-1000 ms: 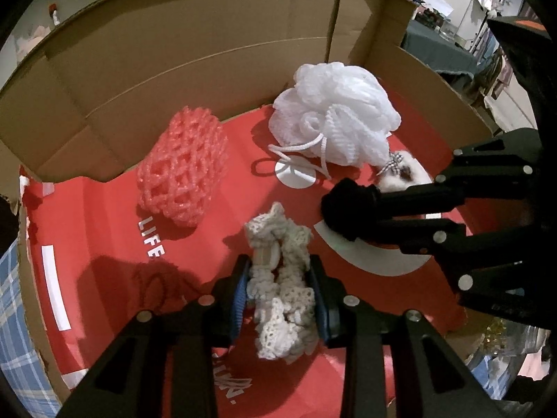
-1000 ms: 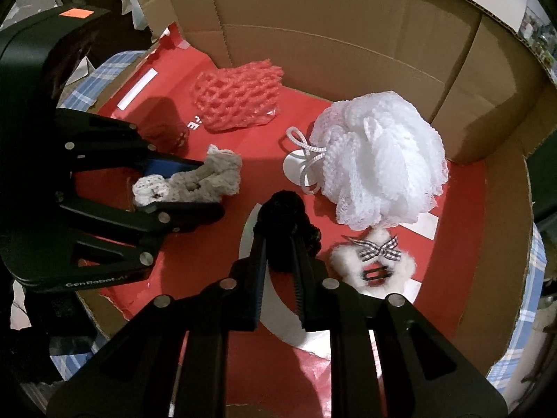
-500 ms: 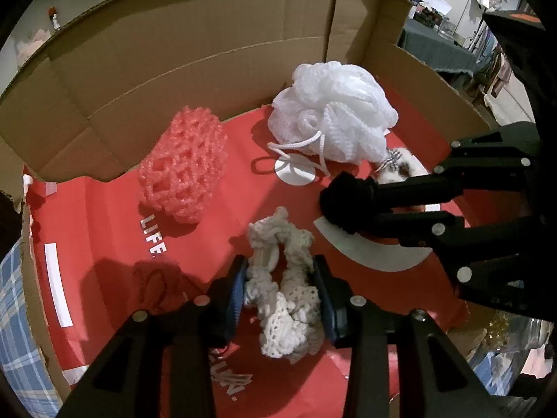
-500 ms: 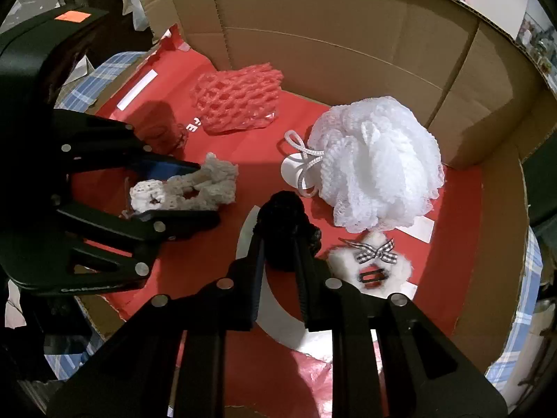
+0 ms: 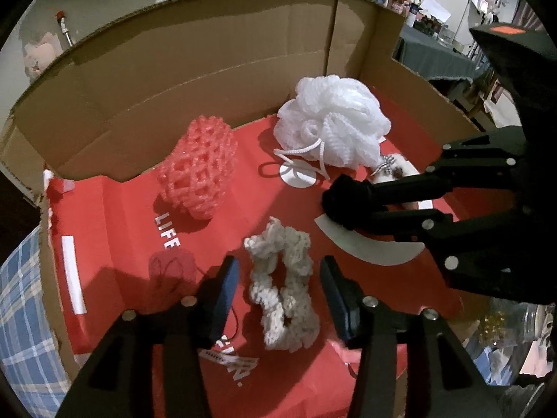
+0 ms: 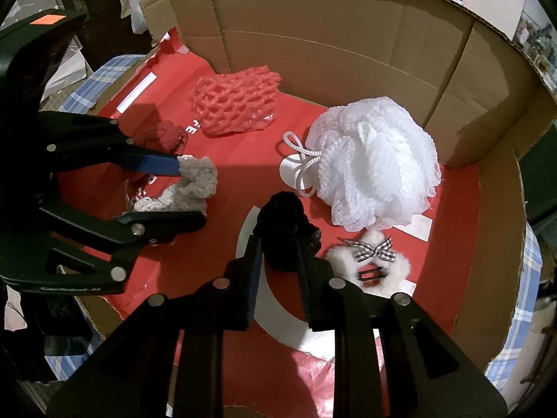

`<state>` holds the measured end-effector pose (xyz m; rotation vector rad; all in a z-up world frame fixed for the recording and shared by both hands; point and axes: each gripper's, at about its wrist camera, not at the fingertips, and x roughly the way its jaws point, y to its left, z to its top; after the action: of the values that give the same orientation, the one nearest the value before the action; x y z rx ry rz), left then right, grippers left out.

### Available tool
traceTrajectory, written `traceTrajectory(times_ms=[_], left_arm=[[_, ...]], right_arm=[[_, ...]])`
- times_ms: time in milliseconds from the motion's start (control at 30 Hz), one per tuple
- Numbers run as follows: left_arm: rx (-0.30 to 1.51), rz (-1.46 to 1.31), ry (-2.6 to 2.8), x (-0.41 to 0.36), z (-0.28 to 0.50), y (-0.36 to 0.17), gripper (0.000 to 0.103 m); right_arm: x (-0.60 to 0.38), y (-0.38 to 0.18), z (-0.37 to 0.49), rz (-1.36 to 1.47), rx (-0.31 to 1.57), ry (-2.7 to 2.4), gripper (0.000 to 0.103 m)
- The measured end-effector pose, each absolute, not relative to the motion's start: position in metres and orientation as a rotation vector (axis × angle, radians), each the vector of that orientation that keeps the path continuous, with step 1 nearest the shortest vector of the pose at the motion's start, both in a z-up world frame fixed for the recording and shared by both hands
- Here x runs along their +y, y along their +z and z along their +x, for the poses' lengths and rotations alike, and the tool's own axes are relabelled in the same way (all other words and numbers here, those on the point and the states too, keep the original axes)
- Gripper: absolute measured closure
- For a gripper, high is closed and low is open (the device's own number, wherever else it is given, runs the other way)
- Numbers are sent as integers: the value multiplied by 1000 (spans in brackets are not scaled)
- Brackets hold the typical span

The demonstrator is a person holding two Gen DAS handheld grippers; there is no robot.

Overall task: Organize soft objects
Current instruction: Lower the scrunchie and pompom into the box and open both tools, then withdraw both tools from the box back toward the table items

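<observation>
The cream crocheted scrunchie [image 5: 283, 287] lies loose on the red floor of the cardboard box [image 5: 209, 80], between the just-opening jaws of the left gripper [image 5: 280, 291], while beside it the right gripper [image 6: 278, 244] pinches a black scrunchie [image 6: 283, 219].

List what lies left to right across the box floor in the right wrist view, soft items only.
Dark red scrunchie → cream crochet scrunchie → pink foam net → black scrunchie → white bath pouf.
</observation>
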<state>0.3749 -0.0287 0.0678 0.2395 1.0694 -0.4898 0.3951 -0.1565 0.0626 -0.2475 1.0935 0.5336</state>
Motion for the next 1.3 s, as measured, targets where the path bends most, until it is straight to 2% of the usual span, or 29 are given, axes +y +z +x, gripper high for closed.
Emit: traceTrajectory(times_ms=[100,133,167,200,333,500,667,767,900,1000,1300], left_arm=[[1052,227,-490,-25,369,74,49],[1046,222,-489,-23,367,77,49],[1039,216,-489,-21,364,79,49],[1032,212,-490,-19,361,82,48],[990,193,-483,-13,346,98,43],[899,147,-469,-8,312,132,30],[782,116,-451,-1,267,168,14],[711,107,-440,1,236,187,7],[612,127,-429,1,189,206,4],[551,113,-421,1,158,216,0],[440,80,-369,3,84,217,0]], right_arm=[[-157,65,393,-240,1087,533,74],[-157,67,391,-236,1081,531,64],[-158,69,389,-231,1068,528,48],[-159,72,387,-229,1056,525,44],[-162,87,377,-217,1029,501,44],[-173,121,351,-179,970,476,43],[-184,160,307,-149,875,451,30],[-188,179,278,-134,822,454,26],[-196,203,227,-128,725,437,25],[-199,213,195,-125,663,426,19],[-204,220,92,-124,500,389,16]])
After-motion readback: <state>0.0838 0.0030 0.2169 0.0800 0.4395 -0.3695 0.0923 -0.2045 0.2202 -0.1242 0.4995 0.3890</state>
